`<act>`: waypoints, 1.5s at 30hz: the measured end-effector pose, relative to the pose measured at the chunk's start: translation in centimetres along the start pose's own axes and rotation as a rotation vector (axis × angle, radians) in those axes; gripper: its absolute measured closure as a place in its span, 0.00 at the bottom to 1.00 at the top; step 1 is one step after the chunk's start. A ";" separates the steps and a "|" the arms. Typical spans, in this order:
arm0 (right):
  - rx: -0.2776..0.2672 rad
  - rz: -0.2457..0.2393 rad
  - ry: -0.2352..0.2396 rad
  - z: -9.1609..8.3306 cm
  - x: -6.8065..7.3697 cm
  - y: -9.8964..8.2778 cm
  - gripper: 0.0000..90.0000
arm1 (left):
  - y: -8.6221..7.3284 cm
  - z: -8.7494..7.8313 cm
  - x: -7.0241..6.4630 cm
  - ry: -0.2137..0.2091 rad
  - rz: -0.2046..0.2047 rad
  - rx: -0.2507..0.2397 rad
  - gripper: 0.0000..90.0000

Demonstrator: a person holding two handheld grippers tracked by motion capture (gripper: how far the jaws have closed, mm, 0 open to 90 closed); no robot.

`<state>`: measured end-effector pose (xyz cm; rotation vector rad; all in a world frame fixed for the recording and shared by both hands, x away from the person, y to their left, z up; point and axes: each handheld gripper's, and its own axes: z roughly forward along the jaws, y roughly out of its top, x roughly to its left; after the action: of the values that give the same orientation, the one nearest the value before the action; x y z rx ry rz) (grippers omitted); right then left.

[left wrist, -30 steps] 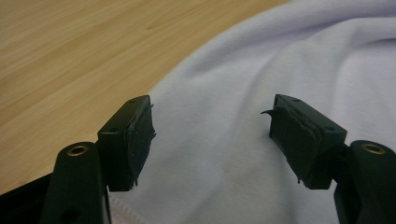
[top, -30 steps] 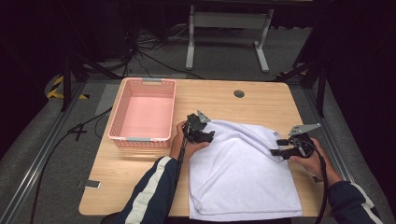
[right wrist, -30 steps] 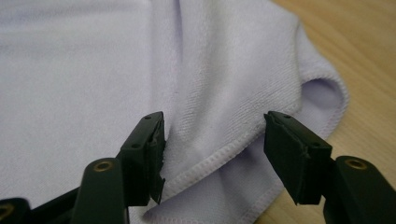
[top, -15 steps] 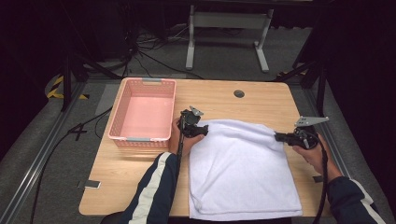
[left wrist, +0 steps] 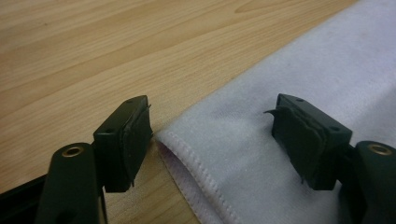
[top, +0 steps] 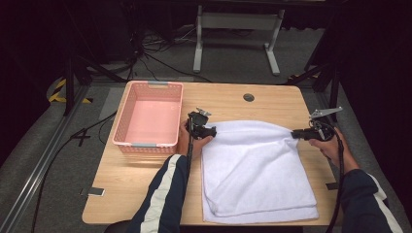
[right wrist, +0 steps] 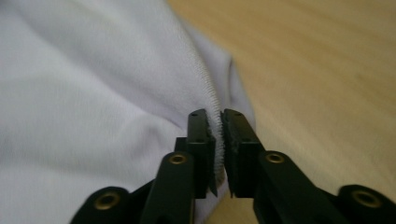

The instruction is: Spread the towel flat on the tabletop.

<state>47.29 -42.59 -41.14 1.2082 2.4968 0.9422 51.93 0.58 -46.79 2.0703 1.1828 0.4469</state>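
A white towel point(top: 252, 170) lies folded on the wooden table point(top: 223, 99). My left gripper point(top: 213, 131) is at its far left corner. In the left gripper view this gripper point(left wrist: 213, 105) is open: one jaw is over the bare wood, the other over the cloth, and the towel corner point(left wrist: 261, 79) lies loose between them. My right gripper point(top: 295, 134) is at the far right corner. In the right gripper view it point(right wrist: 215, 116) is shut on the towel's stitched hem point(right wrist: 93, 93). Its jaws have just been opening slightly, and the hem is still pinched between the pads.
An empty pink plastic basket point(top: 148, 144) stands on the left part of the table, just beside my left hand. A round cable hole point(top: 248, 97) sits near the far edge. Dark floor, cables and a metal stand lie beyond the table.
My right gripper has moved farther away along the towel's right side and closed on the hem, drawing that corner outward. My left gripper has shifted slightly toward the far left corner.
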 end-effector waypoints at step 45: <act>-0.166 -0.014 -0.151 0.9 -0.4 3.0 0.79 | 1.2 -1.1 -1.2 -0.040 0.178 -0.008 0.92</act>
<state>49.80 -41.12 -39.98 1.1619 2.2597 0.9937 51.37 -0.41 -45.07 2.1768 0.9758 0.4897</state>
